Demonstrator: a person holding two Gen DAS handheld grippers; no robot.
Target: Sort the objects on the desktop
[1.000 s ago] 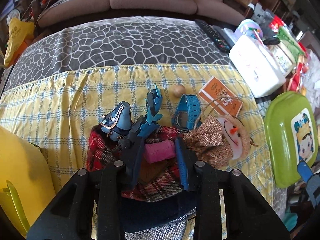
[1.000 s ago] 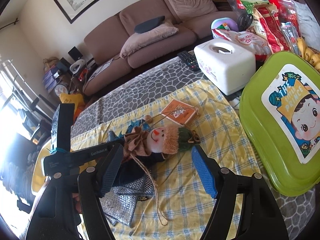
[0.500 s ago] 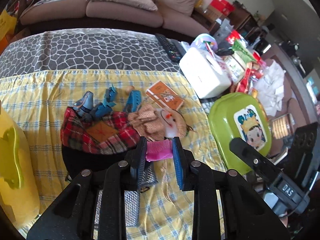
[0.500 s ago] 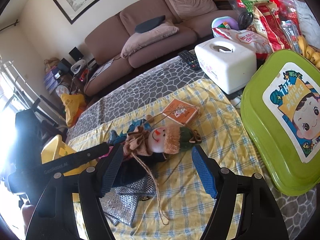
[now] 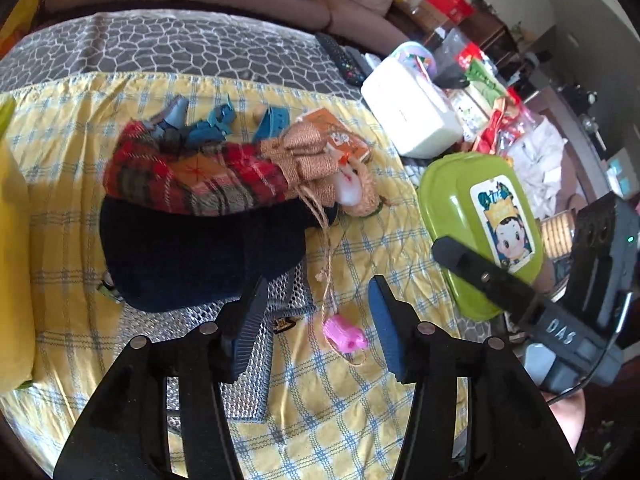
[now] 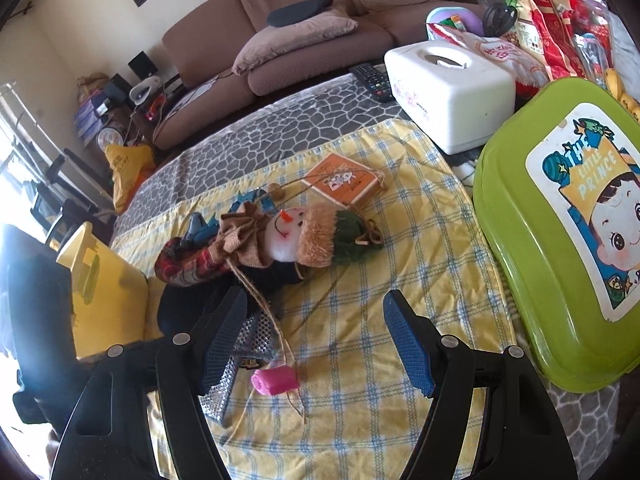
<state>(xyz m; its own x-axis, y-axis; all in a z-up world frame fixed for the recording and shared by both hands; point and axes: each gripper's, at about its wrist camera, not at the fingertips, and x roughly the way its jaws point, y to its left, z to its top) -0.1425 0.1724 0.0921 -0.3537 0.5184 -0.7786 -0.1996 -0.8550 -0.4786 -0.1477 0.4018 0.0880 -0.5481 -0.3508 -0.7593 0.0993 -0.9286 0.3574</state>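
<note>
Item: pink roll, small, lying on the yellow checked cloth of the table, near its front edge. It sat just beside the silver mesh pouch and touched the twine trailing from the scarecrow doll.

Left tongs: jaws had just been opening; they stood apart with the roll between them on the cloth, neither pad pressing it. Judged released.

Right tongs: jaws apart, nothing held, hovering over the same patch with the roll low between them.

Orientation: in the right wrist view the roll's long axis ran roughly across the picture, its rolled end facing left toward the pouch; in the left wrist view it slanted slightly down to the right.

Progress, as judged: one piece set apart from the heap. Left to sort: the doll, the blue toys, the orange card box and the dark cap under the doll's plaid body. The green bin was lidded; no item was seen inside any container.
</note>
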